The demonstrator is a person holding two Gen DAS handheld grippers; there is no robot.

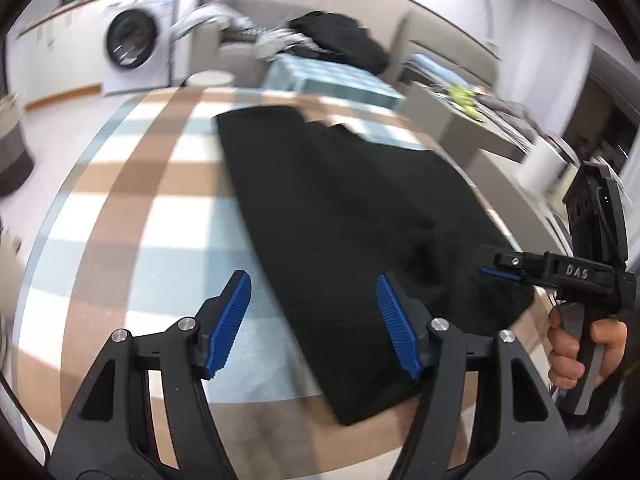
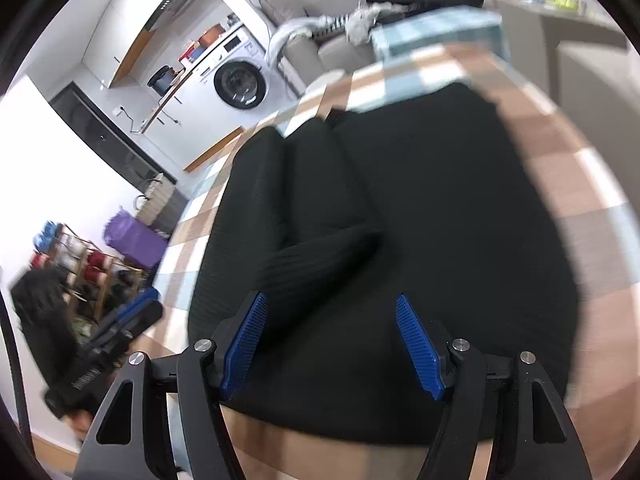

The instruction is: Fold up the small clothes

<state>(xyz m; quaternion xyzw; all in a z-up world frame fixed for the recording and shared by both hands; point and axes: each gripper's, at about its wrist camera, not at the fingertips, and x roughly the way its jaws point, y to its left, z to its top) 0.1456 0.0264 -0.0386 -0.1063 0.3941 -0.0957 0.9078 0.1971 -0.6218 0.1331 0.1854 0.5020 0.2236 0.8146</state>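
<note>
Your left gripper (image 1: 314, 320) and right gripper (image 2: 332, 344) hang spread, empty, over the black garment (image 1: 360, 220); it seems part-folded, so next pinch an edge.

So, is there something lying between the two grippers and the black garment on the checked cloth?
Nothing visible. The black garment lies flat on the checked cloth, with nothing on top of it. The right gripper hangs open directly over its near edge. The left gripper is open beside its left edge, with only bare cloth between.
</note>
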